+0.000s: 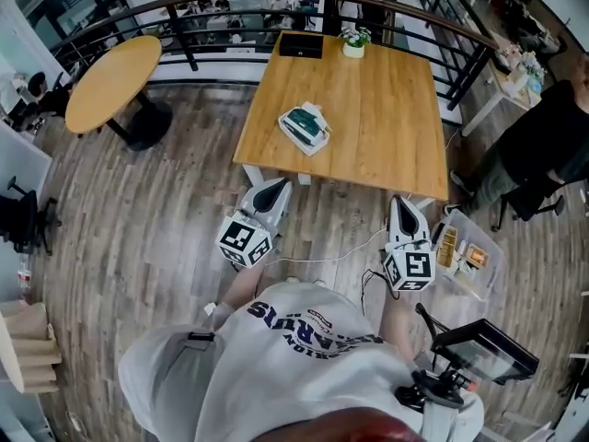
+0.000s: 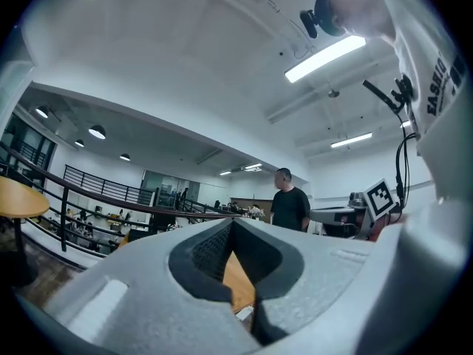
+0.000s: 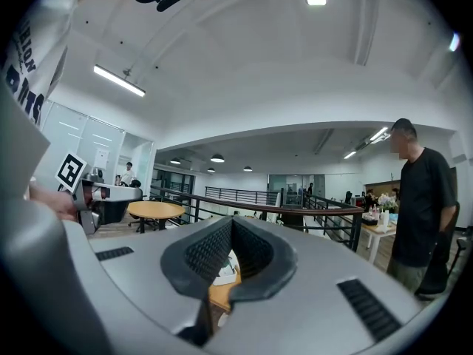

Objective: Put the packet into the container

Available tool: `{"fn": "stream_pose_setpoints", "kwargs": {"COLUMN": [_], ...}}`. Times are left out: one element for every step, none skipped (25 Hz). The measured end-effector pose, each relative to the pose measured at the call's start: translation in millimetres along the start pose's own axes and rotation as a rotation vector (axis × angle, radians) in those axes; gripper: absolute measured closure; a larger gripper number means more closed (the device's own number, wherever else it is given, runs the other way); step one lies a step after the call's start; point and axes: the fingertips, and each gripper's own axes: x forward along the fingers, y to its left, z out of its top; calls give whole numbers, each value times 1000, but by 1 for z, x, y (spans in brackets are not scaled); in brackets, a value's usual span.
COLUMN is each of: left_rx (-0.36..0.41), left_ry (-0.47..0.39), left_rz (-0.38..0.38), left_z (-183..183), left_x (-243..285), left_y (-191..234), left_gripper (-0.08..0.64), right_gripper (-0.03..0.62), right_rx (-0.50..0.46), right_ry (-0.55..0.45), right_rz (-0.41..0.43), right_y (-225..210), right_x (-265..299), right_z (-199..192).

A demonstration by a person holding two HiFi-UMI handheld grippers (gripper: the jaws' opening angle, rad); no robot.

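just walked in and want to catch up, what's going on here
A person stands at the near edge of a wooden table, holding the left gripper and the right gripper level and pointed toward it. Both grippers are shut with nothing between their jaws. A teal and white item, probably the packet, lies untouched on the table ahead of the left gripper. Nothing has been picked up yet.

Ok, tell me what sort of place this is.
Probably an open-plan office, on an upper gallery: a curved railing with desks beyond it, wooden tables, and strip lights on the ceiling.
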Motion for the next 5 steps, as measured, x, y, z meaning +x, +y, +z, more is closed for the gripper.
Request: {"fn": "stream_pose_setpoints", "kwargs": {"left_rx": [0, -1, -6, -12, -20], "left_ry": [0, -1, -4, -9, -15], "left_rz": [-4, -10, -18, -26, -34], "left_z": [0, -1, -2, -4, -6], "left_x": [1, 0, 0, -2, -3], "left_y": [-1, -3, -6, -10, -14], "left_gripper": [558, 558, 558, 558, 558], "right_gripper": [586, 586, 586, 586, 586], "right_rx": [1, 0, -4, -11, -19], "right_ry": [-1, 0, 3, 7, 12], "right_rz": [-2, -6, -9, -11, -13], "right_y": [1, 3, 5, 7, 9], "right_x": [-1, -3, -6, -10, -14], "right_z": [1, 1, 1, 0, -1]}}
